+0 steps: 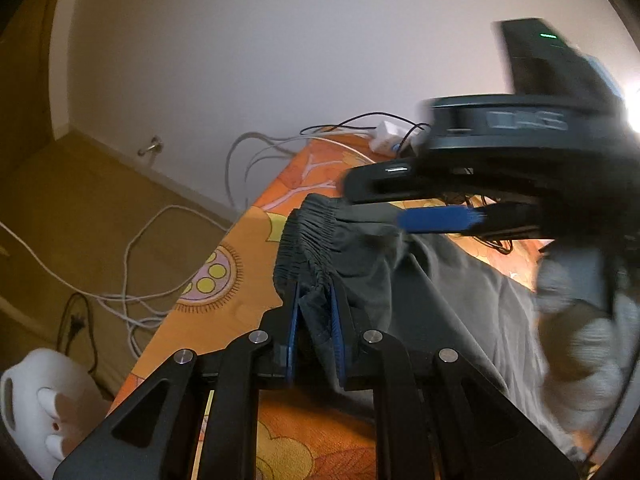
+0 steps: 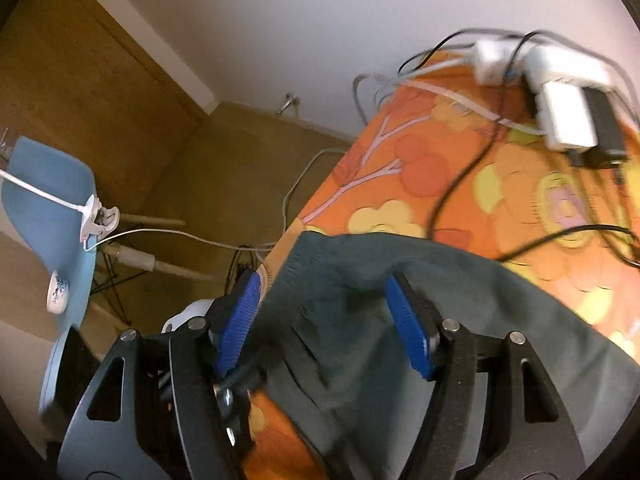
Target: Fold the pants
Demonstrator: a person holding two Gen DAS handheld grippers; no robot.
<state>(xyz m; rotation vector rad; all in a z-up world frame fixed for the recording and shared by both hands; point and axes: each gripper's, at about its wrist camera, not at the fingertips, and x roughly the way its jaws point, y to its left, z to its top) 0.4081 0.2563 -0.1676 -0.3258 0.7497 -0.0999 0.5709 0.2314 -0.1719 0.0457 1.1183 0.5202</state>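
Observation:
Dark grey pants [image 1: 404,276] lie on an orange floral bedsheet [image 1: 224,312]. My left gripper [image 1: 314,308] is shut on the pants' gathered elastic waistband [image 1: 304,248], pinching a fold of it between the blue pads. My right gripper [image 2: 324,304] is open, its blue pads [image 2: 408,328] spread to either side of the pants [image 2: 400,272] near their waistband edge. The right gripper also shows in the left wrist view [image 1: 440,220], blurred, just above the pants on the right.
A white power strip with chargers [image 2: 560,92] and black cables [image 2: 460,172] lie on the sheet beyond the pants. White cables [image 1: 132,264] trail over the floor beside the bed. A blue chair [image 2: 48,216] stands left. A white wall [image 1: 260,52] is behind.

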